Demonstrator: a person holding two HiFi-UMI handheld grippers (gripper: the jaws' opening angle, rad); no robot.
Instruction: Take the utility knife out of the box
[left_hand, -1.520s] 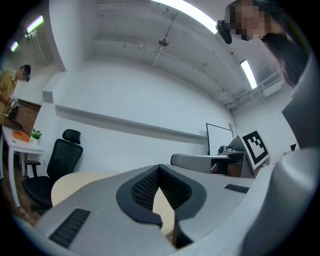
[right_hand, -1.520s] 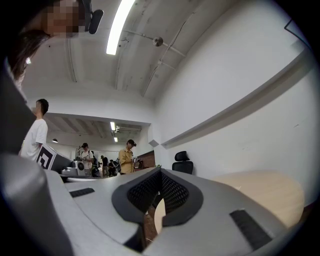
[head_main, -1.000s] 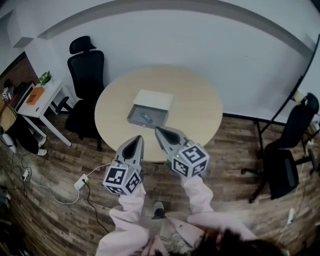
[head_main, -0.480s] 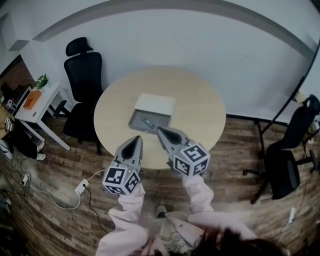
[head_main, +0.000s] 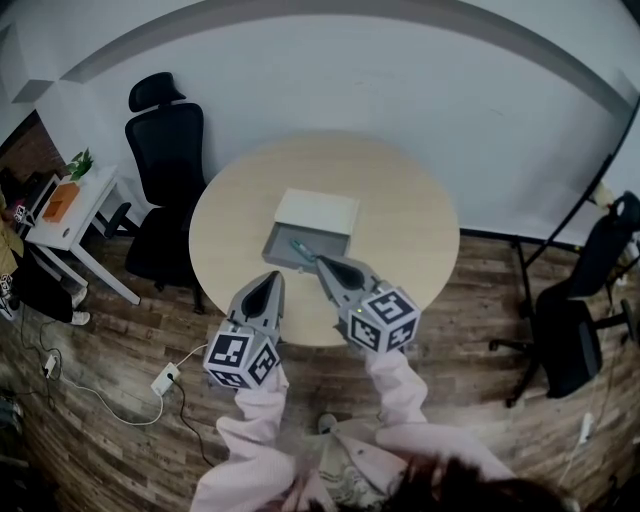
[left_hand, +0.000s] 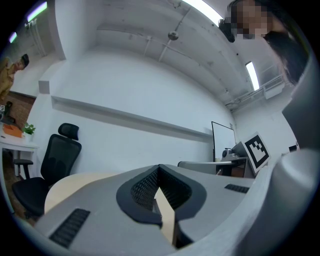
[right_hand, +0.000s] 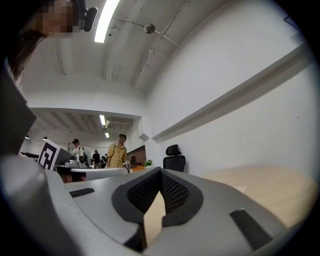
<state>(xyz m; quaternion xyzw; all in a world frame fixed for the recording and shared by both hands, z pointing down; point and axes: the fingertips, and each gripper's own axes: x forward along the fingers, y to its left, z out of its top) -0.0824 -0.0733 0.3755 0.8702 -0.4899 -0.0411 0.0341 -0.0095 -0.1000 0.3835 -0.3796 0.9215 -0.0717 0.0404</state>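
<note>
A small box (head_main: 316, 212) lies on the round beige table (head_main: 400, 215), its white sleeve at the back and its grey tray (head_main: 277, 246) pulled out toward me. The utility knife (head_main: 300, 247), dark with a teal end, lies in the tray. My right gripper (head_main: 320, 260) is shut, its tip at the tray's near right corner, apart from the knife. My left gripper (head_main: 272, 277) is shut too, over the table's near edge just short of the tray. Each gripper view shows its own jaws, left gripper (left_hand: 159, 167) and right gripper (right_hand: 160, 171), closed with nothing between them.
A black office chair (head_main: 165, 150) stands behind the table at left, beside a white side desk (head_main: 65, 205). Another black chair (head_main: 575, 330) is at right. A power strip (head_main: 163, 378) and cable lie on the wood floor. People (right_hand: 117, 152) stand far off.
Both grippers have moved forward toward the box; the right tip now reaches the tray's near corner. Their jaws stay shut.
</note>
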